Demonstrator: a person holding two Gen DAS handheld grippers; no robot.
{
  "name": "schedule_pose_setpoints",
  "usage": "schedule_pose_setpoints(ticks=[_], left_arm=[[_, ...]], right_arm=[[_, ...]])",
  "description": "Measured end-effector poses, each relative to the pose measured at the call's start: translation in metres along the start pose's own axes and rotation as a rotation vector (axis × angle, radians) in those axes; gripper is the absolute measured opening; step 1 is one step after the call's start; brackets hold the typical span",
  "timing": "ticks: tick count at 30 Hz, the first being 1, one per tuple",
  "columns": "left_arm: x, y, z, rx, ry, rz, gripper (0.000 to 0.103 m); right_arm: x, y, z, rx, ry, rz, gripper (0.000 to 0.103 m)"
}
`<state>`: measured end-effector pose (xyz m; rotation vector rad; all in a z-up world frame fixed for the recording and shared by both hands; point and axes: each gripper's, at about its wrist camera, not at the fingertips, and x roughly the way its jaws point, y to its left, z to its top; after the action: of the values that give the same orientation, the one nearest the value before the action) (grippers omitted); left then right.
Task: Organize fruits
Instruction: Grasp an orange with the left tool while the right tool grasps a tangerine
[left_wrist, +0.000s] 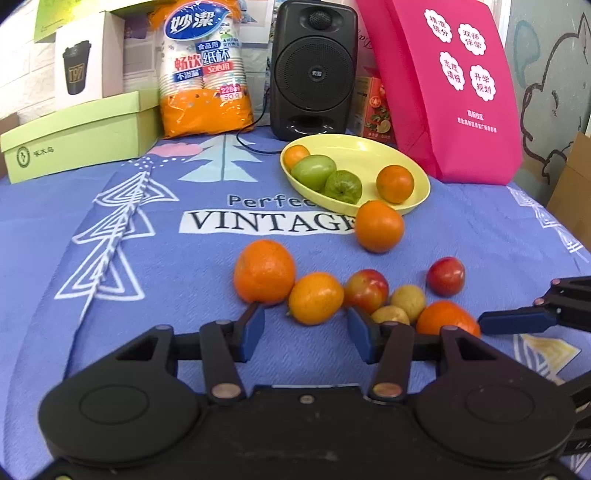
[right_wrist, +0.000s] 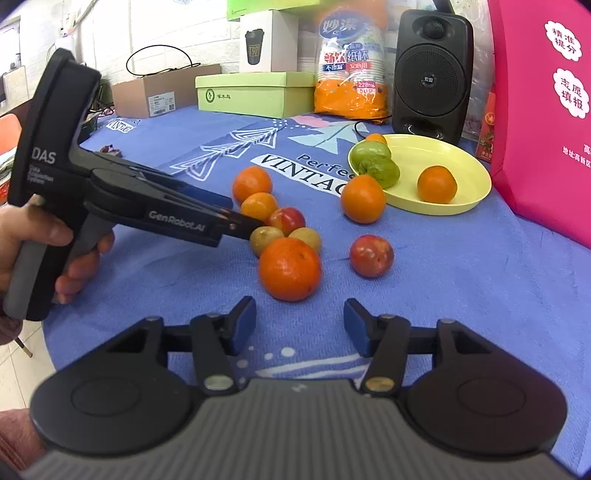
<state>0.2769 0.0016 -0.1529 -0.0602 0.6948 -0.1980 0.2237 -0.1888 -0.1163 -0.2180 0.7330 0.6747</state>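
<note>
A yellow plate (left_wrist: 373, 149) (right_wrist: 469, 162) holds two green fruits (left_wrist: 314, 171) and two oranges (left_wrist: 394, 183). One orange (left_wrist: 379, 226) (right_wrist: 363, 198) lies just in front of the plate. A cluster of loose oranges, red plums and small yellow-brown fruits lies on the blue cloth. My left gripper (left_wrist: 306, 332) is open, its jaws either side of a small orange (left_wrist: 316, 298). My right gripper (right_wrist: 299, 325) is open and empty just short of a large orange (right_wrist: 290, 268). A red plum (right_wrist: 371, 255) lies apart to its right.
A black speaker (left_wrist: 314, 66), a bag of paper cups (left_wrist: 205, 70), green boxes (left_wrist: 77, 144) and a pink bag (left_wrist: 454, 88) line the back. The left gripper body and hand (right_wrist: 110, 206) reach in from the left of the right wrist view.
</note>
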Motion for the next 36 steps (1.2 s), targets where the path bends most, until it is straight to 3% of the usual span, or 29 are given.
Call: schedule_pose_setpoints(ticks=[8,13,19,21,36], left_arm=[[0.015,-0.004,0.008,0.011,0.004,-0.033,0.048],[0.017,-0.002,0.007,0.016,-0.001,-0.022,0.032],[0.014,0.005,0.006,-0.017,-0.005,-0.039,0.032],[0.013,0.005,0.005,-0.018,-0.007,-0.038,0.032],[-0.022,0.004,-0.002,-0.054,-0.034,-0.05,0.032]], right_arm=[[0.012,0.0,0.007,-0.006,0.003,0.01,0.053],[0.017,0.0,0.01,-0.008,0.004,0.013,0.053],[0.019,0.0,0.011,0.0,-0.003,0.014,0.048],[0.02,0.002,0.012,-0.005,-0.006,0.016,0.04],[0.004,0.003,0.003,0.012,-0.013,-0.014,0.039]])
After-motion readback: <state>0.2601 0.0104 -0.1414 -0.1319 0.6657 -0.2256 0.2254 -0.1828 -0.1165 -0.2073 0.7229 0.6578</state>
